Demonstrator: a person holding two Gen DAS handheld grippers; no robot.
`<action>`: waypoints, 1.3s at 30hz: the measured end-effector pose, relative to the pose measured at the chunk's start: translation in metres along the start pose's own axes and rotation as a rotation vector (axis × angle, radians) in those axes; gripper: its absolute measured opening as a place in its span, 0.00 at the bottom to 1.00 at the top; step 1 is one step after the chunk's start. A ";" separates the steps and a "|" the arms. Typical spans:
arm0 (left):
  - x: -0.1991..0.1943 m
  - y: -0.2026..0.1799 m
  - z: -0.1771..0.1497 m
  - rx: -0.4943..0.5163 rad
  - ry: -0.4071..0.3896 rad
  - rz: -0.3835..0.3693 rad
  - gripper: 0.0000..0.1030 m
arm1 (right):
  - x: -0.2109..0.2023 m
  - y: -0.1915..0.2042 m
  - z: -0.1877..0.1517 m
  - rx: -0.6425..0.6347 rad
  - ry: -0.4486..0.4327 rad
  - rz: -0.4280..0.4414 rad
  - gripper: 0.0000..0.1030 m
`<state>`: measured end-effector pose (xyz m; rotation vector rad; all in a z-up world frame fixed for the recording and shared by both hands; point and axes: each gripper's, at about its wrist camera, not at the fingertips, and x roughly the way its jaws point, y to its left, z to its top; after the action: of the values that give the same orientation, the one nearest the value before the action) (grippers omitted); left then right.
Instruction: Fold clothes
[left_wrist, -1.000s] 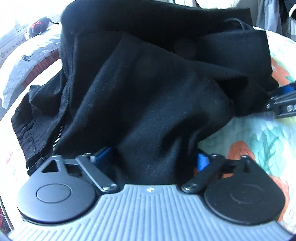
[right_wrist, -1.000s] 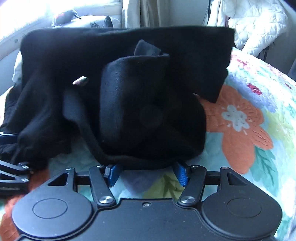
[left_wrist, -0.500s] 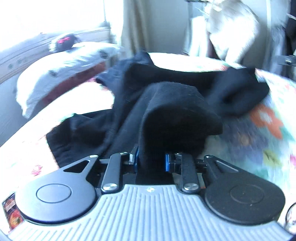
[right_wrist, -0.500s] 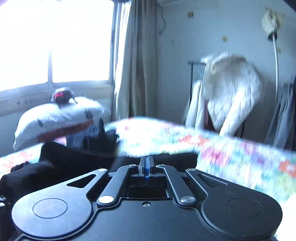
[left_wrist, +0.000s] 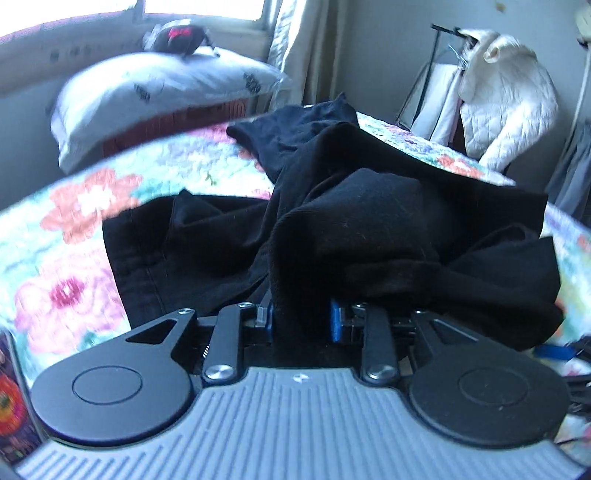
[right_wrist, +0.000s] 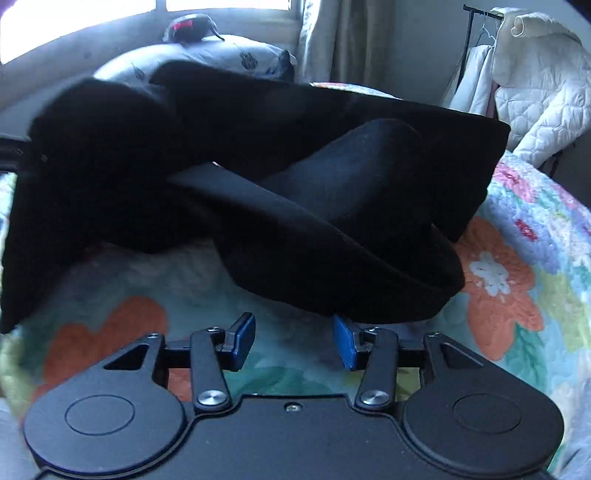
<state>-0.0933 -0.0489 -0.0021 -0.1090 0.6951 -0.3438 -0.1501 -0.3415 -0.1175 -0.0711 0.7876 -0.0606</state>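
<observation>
**Mid-fold: black garment held at one edge on floral quilt**

Largest first: floral quilted bedspread (right_wrist: 517, 295) covers the bed; on it lies a rumpled black fleece garment (left_wrist: 369, 229), bunched w/ a folded flap (right_wrist: 332, 240) nearest the right tool. Left gripper (left_wrist: 301, 321): jaws easing apart slightly yet blue pads (left_wrist: 336, 321) pinch a ridge of black cloth betw. them. Right gripper (right_wrist: 293, 338): jaws opening, nothing betw. them, flap edge just above the right pad. To do this step well, probably: keep left pinch firm, re-grip flap edge w/ right, pull both taut before laying flat.
</observation>
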 end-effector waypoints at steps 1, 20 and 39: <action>0.003 0.003 0.001 -0.013 0.004 -0.007 0.28 | 0.001 -0.004 0.003 0.040 -0.005 0.015 0.55; 0.020 0.036 -0.016 -0.204 0.067 -0.143 0.39 | 0.029 -0.091 -0.043 0.989 -0.152 0.324 0.90; -0.014 0.006 0.001 -0.034 0.012 -0.179 0.28 | -0.079 -0.061 0.153 0.374 -0.575 -0.103 0.15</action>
<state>-0.1010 -0.0386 0.0053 -0.2023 0.7050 -0.5051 -0.0985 -0.3896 0.0508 0.2193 0.1881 -0.2716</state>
